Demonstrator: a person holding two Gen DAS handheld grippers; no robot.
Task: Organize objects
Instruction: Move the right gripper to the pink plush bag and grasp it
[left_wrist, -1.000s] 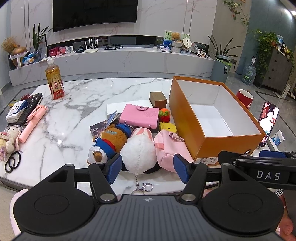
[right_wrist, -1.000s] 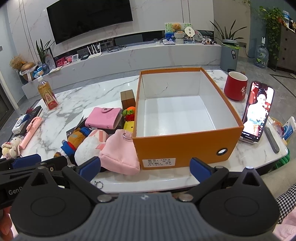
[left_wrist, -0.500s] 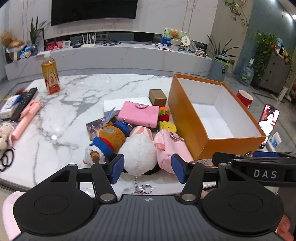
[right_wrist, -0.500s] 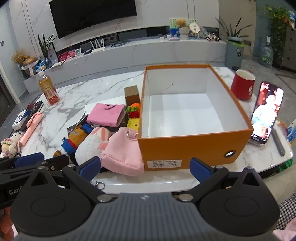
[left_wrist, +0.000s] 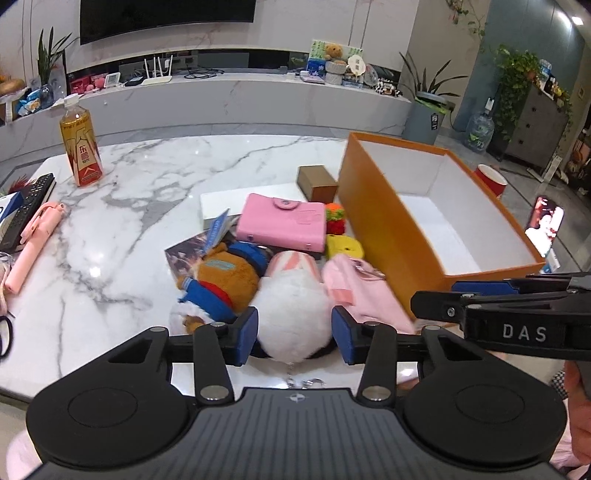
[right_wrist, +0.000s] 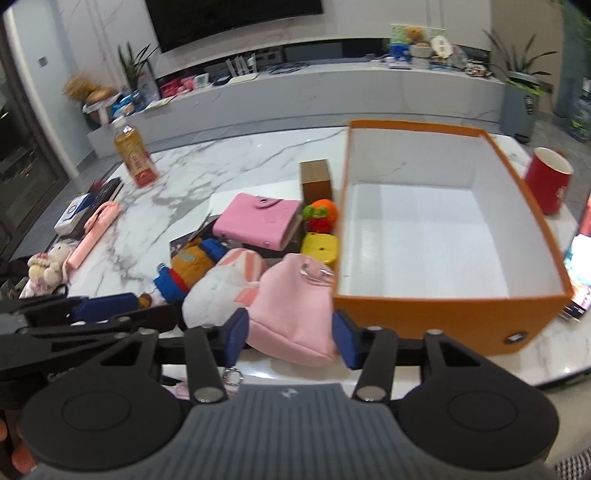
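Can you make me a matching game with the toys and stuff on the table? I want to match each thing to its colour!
Things:
1. big box
2. mug
3. plush bunny
4. little pouch with a ring

Colours:
A. pink
B. white
C. orange
D. red

Right pairs: 1-C, 2-D, 3-B, 4-A.
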